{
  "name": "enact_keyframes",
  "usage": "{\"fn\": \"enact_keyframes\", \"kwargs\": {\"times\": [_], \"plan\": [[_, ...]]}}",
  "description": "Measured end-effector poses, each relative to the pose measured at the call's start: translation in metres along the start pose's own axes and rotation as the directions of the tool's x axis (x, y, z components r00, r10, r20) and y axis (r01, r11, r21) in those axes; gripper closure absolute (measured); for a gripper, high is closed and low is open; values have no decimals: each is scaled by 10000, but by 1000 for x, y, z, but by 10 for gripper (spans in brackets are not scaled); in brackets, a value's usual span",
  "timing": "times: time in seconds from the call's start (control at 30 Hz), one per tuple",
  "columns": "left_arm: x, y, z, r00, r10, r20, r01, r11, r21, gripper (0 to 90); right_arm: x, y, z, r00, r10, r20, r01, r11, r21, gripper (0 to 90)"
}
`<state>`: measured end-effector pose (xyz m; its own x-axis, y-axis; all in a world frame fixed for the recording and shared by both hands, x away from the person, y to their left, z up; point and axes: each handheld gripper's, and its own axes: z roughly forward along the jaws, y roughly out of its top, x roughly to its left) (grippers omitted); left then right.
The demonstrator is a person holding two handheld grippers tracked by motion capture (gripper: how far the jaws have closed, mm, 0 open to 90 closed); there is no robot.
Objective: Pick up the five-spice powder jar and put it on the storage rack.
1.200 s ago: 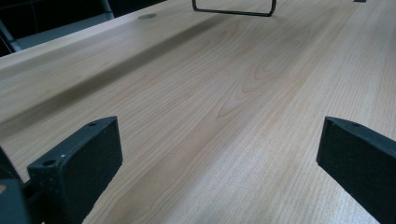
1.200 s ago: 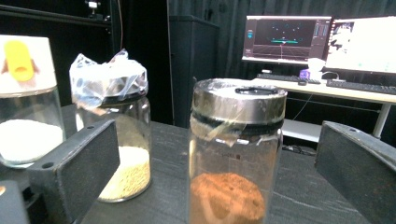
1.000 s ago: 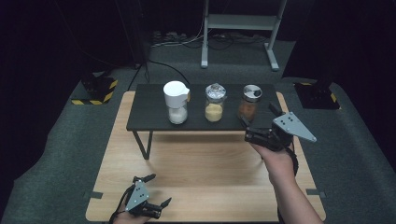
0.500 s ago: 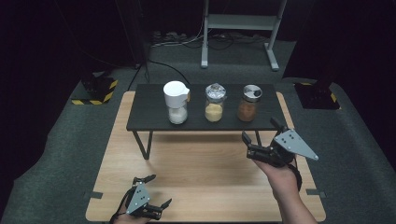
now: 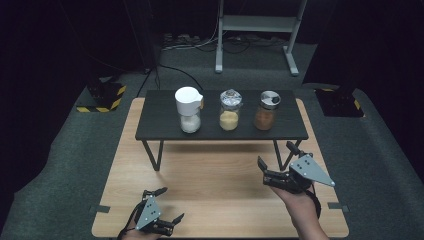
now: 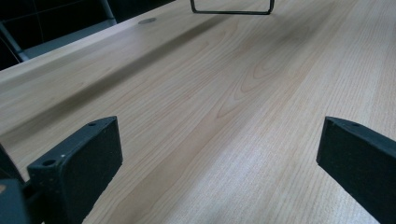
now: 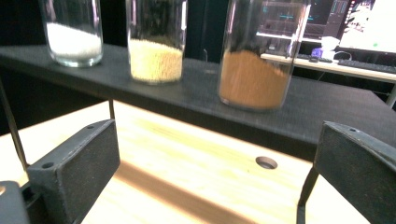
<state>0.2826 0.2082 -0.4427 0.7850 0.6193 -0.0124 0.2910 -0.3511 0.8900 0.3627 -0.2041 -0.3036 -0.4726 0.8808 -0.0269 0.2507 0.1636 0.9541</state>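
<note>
While its jaws are standing spread with nothing between them, the right gripper [image 5: 275, 163] is hovering over the wooden table [image 5: 215, 185], just in front of the black shelf [image 5: 165, 127] and pointing toward it. Nearest to it on that shelf, the jar of brown powder [image 5: 265, 110] is standing upright, apart from the jaws, with the jar of yellow grains [image 5: 229, 109] beside it and the white-lidded jar [image 5: 188, 109] farthest along. Down at the table's near edge, the left gripper [image 5: 169, 204] is lying low, jaws likewise parted over bare wood.
</note>
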Motion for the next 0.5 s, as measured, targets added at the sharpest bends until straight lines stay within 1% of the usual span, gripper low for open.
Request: {"fn": "enact_keyframes", "kwargs": {"times": [0.27, 0.33, 0.5], "plan": [[0, 0, 0, 10000, 2, 15, -2, 10000, 6, 5, 2, -26, -6, 9999, -154, 9, 153, 9989, 437, 0], [0, 0, 0, 10000, 15, 15, -15, 10000, 16, 5, 3, -36, -8, 9996, -286, 60, 282, 9977, 614, 0], [0, 0, 0, 10000, 24, 0, -24, 10000, 15, 4, 4, -59, -10, 9994, -343, 107, 330, 9941, 1036, 0]]}}
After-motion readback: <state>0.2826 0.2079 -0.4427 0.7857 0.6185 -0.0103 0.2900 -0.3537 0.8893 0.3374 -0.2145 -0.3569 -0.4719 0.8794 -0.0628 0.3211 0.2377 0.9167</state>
